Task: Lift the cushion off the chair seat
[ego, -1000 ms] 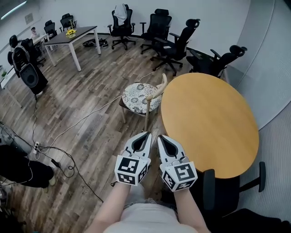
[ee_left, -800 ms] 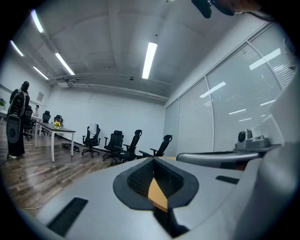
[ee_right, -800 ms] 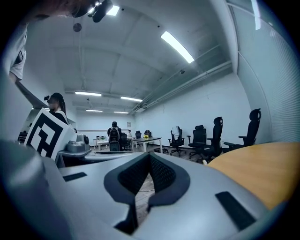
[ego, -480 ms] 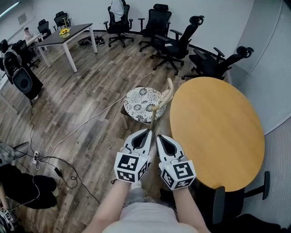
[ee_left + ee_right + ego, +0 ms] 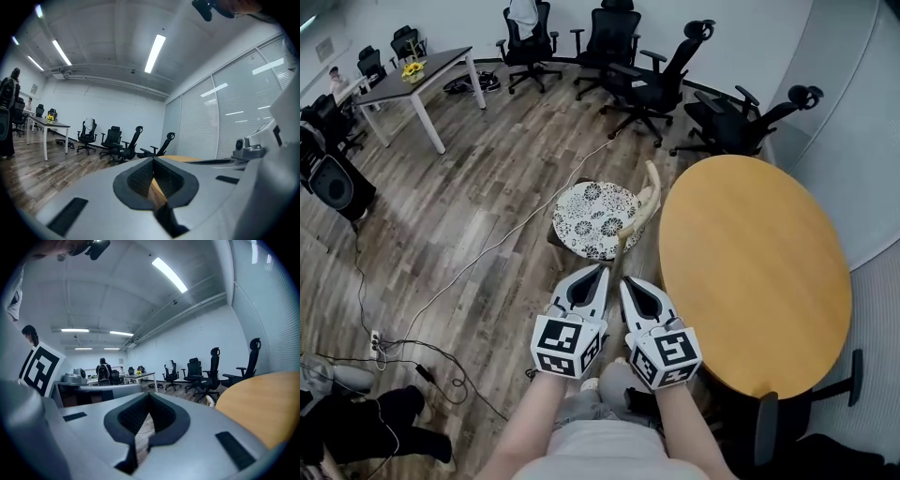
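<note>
A round cushion [image 5: 595, 218] with a black-and-white flower print lies on the seat of a wooden chair [image 5: 649, 199] that stands against the round table. My left gripper [image 5: 602, 269] and right gripper [image 5: 626, 280] are held side by side just short of the chair's near edge, both pointing at it. Neither touches the cushion. The left gripper [image 5: 153, 159] is shut with nothing between its pads in its own view. Seen from its own camera, the right gripper [image 5: 149, 394] is shut and empty too.
A round wooden table [image 5: 750, 272] fills the right side, with a black chair [image 5: 787, 422] at its near edge. Several black office chairs [image 5: 656, 84] line the far wall. A white cable [image 5: 487, 253] crosses the plank floor. A desk [image 5: 417, 80] and a speaker [image 5: 333, 183] stand at the left.
Both grippers have moved forward together across the room, and the chair with the cushion now lies closer to their tips. The jaws have stayed shut.
</note>
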